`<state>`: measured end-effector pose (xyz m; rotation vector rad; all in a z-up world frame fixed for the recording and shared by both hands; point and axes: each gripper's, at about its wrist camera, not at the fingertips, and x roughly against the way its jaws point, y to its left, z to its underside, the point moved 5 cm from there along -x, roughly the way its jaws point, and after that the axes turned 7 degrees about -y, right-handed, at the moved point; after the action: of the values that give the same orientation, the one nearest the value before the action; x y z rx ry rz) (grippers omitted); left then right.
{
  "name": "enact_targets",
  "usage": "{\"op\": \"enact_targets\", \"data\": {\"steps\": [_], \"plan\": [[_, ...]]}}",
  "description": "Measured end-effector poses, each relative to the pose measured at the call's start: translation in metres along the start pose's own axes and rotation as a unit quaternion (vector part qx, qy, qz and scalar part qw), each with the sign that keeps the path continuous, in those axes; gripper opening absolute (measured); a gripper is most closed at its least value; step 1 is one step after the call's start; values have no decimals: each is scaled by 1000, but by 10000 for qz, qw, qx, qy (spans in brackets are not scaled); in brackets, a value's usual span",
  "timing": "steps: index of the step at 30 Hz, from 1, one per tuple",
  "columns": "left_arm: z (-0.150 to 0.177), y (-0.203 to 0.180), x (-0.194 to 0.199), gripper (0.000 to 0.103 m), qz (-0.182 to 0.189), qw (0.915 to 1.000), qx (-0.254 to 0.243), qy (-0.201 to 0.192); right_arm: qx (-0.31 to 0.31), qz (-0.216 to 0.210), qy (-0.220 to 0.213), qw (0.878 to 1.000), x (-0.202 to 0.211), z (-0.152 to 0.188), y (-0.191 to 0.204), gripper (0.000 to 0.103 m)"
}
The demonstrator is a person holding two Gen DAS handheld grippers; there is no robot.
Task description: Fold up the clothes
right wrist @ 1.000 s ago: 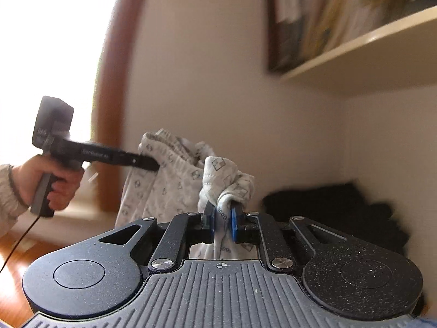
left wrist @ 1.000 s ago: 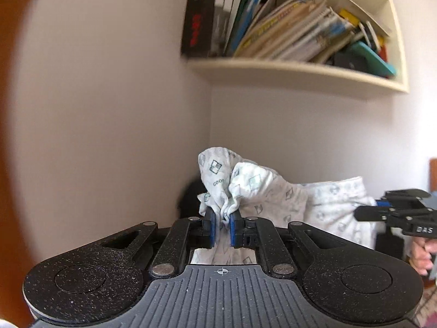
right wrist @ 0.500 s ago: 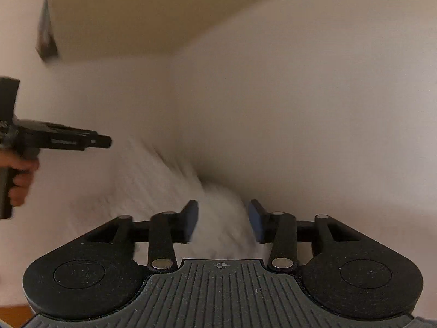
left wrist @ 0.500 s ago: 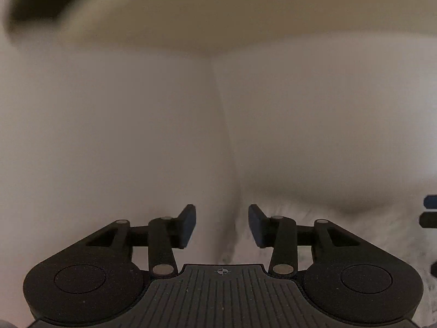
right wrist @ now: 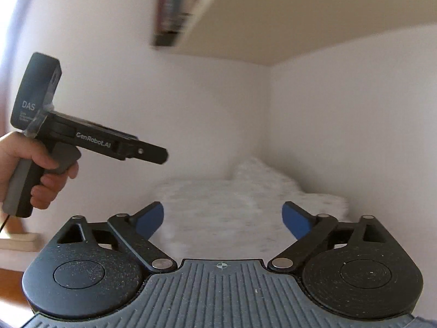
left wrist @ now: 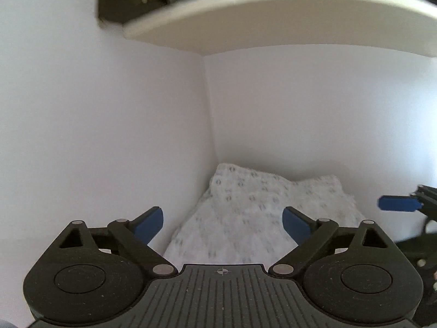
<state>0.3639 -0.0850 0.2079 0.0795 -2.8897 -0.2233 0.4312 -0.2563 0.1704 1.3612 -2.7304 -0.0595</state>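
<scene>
A white garment with a small grey-blue print lies in a heap in the corner where two white walls meet. The right wrist view shows the same white garment, blurred. My left gripper is open above its near side, nothing between the blue pads. My right gripper is open too, empty, with the cloth beyond it. In the right wrist view a hand holds the left gripper from the left. The right gripper's blue fingertip shows at the right edge of the left wrist view.
A white shelf loaded with books hangs overhead, close above the corner. Walls close the space on the left and behind. A wooden ledge sits low at the left. Something dark lies at the right.
Both grippers were shut on the garment and held it up a second ago. They have opened wide, and the garment now lies in a heap in the corner.
</scene>
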Motion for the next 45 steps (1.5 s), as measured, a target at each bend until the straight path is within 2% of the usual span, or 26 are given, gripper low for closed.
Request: {"op": "enact_targets", "data": {"steps": [3,7,10,15,18,25,31,37,39,45], "plan": [[9,-3,43,103,-20,10000,27,-49,64,-255,0,9997,11,0,30,103],[19,-1,85,103,-23,9999,95,-77,117,-495,202,9985,38,9,79,103],[26,3,111,103,-19,9998,199,-75,113,-559,489,9972,52,33,103,103],[62,18,176,103,-23,9995,288,96,-31,-476,1089,9929,52,73,145,103],[95,29,194,103,-3,9989,400,248,-159,-256,1429,9893,52,102,170,103],[200,57,213,103,254,9935,768,803,-452,279,2204,9740,55,172,227,103],[271,76,210,103,306,9888,699,1280,-278,1138,2462,9621,64,206,254,103],[296,81,207,103,491,9835,681,1605,-374,1971,2340,9513,76,214,268,103],[298,77,207,103,550,9828,527,1680,-450,2235,2291,9463,79,214,271,103],[301,76,216,103,602,9827,484,1683,-678,2942,2190,9278,94,217,283,103]]}}
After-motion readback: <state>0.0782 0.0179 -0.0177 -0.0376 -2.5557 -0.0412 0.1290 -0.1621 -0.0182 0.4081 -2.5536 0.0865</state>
